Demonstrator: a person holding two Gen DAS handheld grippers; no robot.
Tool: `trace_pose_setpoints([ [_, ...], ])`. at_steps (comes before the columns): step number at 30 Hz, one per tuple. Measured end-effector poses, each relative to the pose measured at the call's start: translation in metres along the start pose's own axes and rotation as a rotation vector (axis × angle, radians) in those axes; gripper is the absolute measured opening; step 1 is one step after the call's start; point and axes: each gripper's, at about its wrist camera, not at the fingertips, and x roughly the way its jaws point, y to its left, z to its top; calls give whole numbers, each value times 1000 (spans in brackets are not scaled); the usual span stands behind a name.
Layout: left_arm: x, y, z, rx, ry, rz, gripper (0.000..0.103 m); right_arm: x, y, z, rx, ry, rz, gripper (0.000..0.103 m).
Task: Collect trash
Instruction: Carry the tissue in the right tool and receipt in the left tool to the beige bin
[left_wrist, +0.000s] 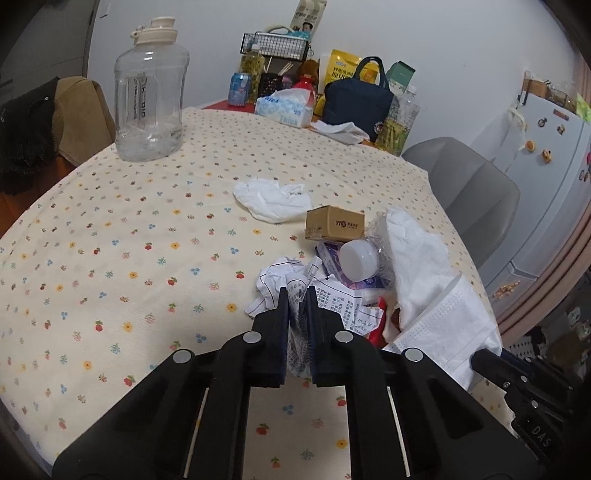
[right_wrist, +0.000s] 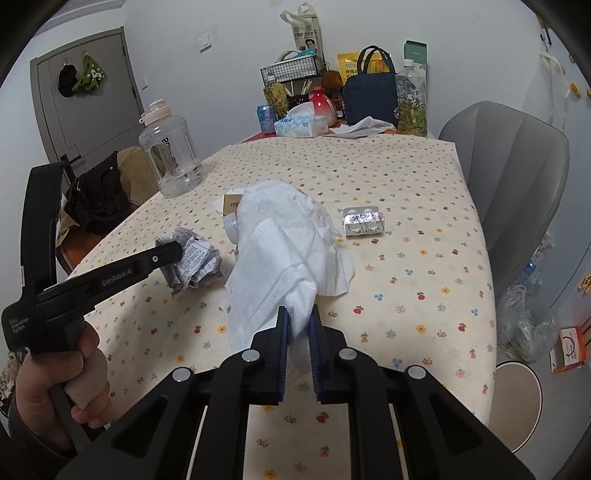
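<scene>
Black fingers (left_wrist: 284, 314) of the left gripper (left_wrist: 298, 295) are clenched on a crumpled printed paper (left_wrist: 325, 295), which sits at the near edge of the trash heap on the flower-patterned table (left_wrist: 129, 240). The right gripper (right_wrist: 298, 314) pinches the corner of a white face mask (right_wrist: 266, 266) bunched with white tissue (right_wrist: 295, 210), both draped over the heap. Just beyond the paper lie a white-capped small bottle (left_wrist: 358, 258) on a purple packet (left_wrist: 332, 258), then a small cardboard box (left_wrist: 334, 223), with a loose crumpled tissue (left_wrist: 273, 197) just left of the box. To the right of the heap, apart from it, lies a foil pill pack (right_wrist: 364, 220). Farther back stands a large clear water jug (left_wrist: 149, 92), and at the far edge a tissue pack (left_wrist: 284, 109) and a navy lunch bag (left_wrist: 358, 98).
</scene>
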Motion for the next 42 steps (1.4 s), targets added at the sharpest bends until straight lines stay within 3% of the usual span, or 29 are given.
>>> trace_pose_setpoints([
  [18, -64, -25, 14, 44, -133, -51, 8, -76, -23, 13, 32, -161, -56, 11],
  [25, -67, -66, 14, 111, -153, -88, 8, -93, -47, 7, 74, -178, -105, 11],
  [42, -41, -178, 12, 262, -103, -236, 8, -132, -139, -12, 226, -223, -262, 11],
])
